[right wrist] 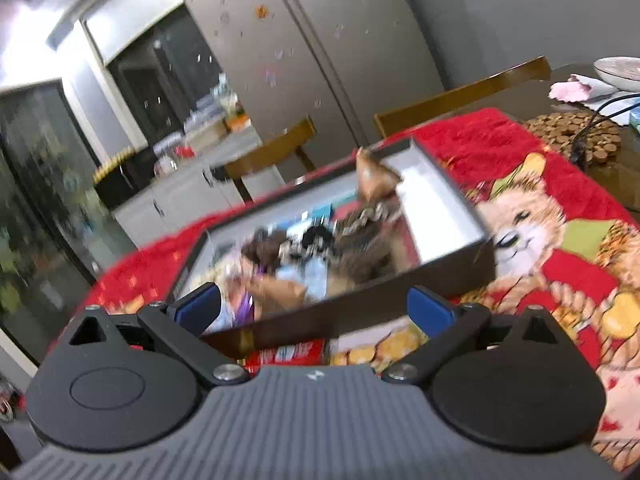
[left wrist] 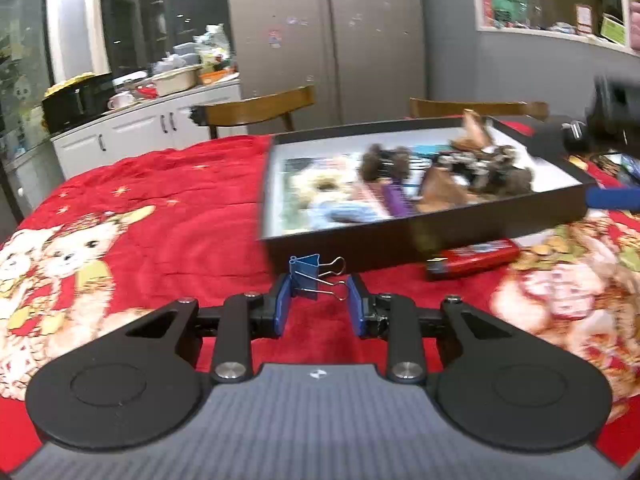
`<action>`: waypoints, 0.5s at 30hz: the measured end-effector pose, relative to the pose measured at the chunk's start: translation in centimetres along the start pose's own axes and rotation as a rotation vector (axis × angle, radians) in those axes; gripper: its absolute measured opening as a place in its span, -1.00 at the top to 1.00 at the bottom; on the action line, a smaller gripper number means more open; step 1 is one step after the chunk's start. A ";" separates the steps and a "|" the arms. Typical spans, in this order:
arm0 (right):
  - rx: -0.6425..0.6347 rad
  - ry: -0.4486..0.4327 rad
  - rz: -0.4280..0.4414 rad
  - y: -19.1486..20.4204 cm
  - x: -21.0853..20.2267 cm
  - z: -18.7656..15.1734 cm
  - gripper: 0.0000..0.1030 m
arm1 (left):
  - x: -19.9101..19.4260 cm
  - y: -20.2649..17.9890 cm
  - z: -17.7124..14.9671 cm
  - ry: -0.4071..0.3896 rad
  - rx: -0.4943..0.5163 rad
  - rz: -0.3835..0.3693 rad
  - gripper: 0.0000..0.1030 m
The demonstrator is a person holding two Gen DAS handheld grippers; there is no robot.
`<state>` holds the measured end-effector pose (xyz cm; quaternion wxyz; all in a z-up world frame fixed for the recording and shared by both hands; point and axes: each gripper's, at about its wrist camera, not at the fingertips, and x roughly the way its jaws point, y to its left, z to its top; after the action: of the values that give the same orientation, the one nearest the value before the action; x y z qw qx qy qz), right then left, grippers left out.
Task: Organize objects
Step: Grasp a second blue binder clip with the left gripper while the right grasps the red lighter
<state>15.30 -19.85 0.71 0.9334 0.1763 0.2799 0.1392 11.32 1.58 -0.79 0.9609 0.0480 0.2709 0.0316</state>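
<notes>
Binder clip (left wrist: 305, 276) first — small, blue, with its wire handles folded out to the right, it sits between the blue pads of the left gripper (left wrist: 319, 300). The left pad lies against the clip's body and the right pad meets the wire loops, so the left gripper reads as closed on it, held just above the red blanket (left wrist: 168, 208) that covers the desk. By my judgement the clip is light and rigid, but the bare wire handles are springy and slick; a hold across the flat steel body would be surer than one that bears on the loops, which may swivel and let it twist.

Beyond the clip stands the black tray (left wrist: 424, 236), shallow and white-lined, already holding a jumble of small things — blurred, but among them a purple piece, something pale blue and some brown shapes. A red packet (left wrist: 472, 258) lies on the blanket against the tray's near wall.

The right gripper (right wrist: 316, 304) hangs with its jaws wide apart and nothing between them, pointed over the tray's near edge (right wrist: 328, 312). Wooden chairs and a grey fridge stand behind.
</notes>
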 end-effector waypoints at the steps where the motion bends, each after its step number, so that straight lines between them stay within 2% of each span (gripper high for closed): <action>1: -0.014 0.013 0.000 0.5 0.4 -0.4 -0.98 | 0.2 0.9 -0.2 0.002 -0.014 0.012 0.32; 4: -0.054 0.044 0.009 1.8 1.3 -1.4 -0.98 | 1.0 2.7 -0.2 0.036 -0.059 -0.021 0.32; 12: -0.162 0.101 -0.035 4.8 3.6 -3.5 -0.98 | 0.7 3.6 -0.4 0.008 -0.065 -0.078 0.32; 15: -0.205 0.085 -0.061 5.8 3.9 -3.8 -0.99 | 0.9 3.5 -0.4 0.019 -0.074 -0.102 0.32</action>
<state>15.36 -12.25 -1.72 0.9376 0.0651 0.3086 0.1463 11.74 5.19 -1.23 0.9598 -0.0016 0.2807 -0.0069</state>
